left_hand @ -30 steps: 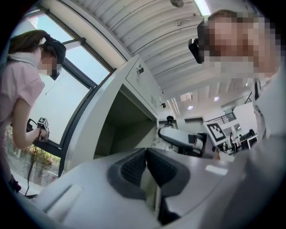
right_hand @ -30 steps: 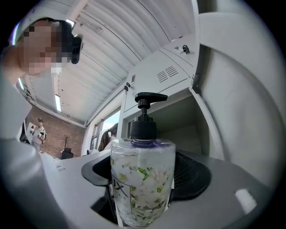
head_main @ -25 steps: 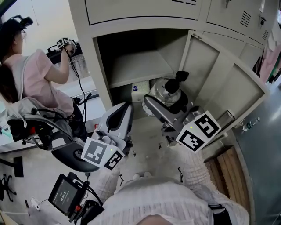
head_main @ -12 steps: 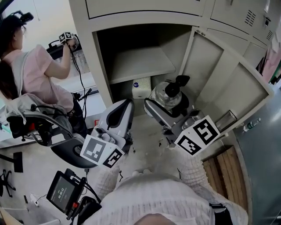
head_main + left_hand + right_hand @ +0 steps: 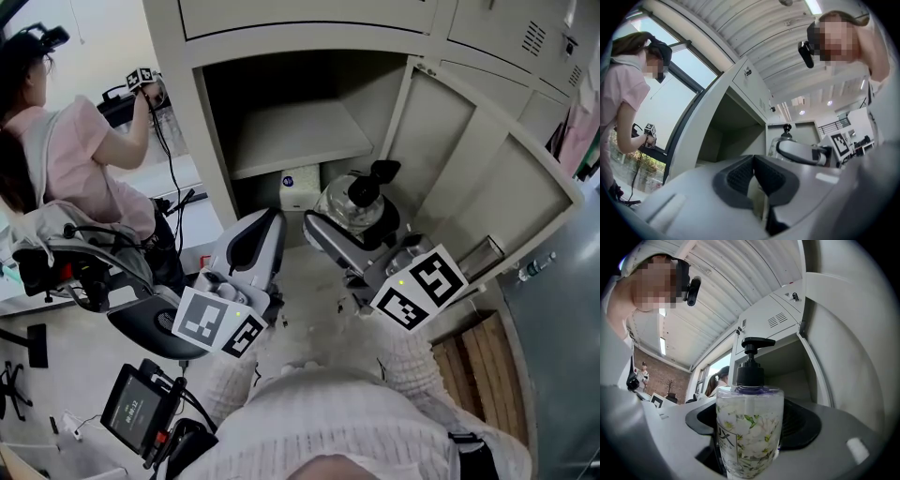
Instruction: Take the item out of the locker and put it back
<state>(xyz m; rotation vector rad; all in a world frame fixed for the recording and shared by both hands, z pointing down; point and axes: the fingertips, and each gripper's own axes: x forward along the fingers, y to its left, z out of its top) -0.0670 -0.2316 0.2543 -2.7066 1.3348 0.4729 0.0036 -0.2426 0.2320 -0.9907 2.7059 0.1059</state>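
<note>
The right hand-held gripper (image 5: 751, 422) is clamped on an upright pump bottle (image 5: 356, 201) before the open locker (image 5: 292, 141). The left hand-held gripper (image 5: 753, 174) has its jaws together, empty.

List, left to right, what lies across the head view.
Person in a pink shirt → left gripper → white box → pump bottle → open locker door.

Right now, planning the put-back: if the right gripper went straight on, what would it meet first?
Likely the shelf inside the locker: the right gripper, shut on the pump bottle, aims into its open compartment. Depth is unclear.
</note>
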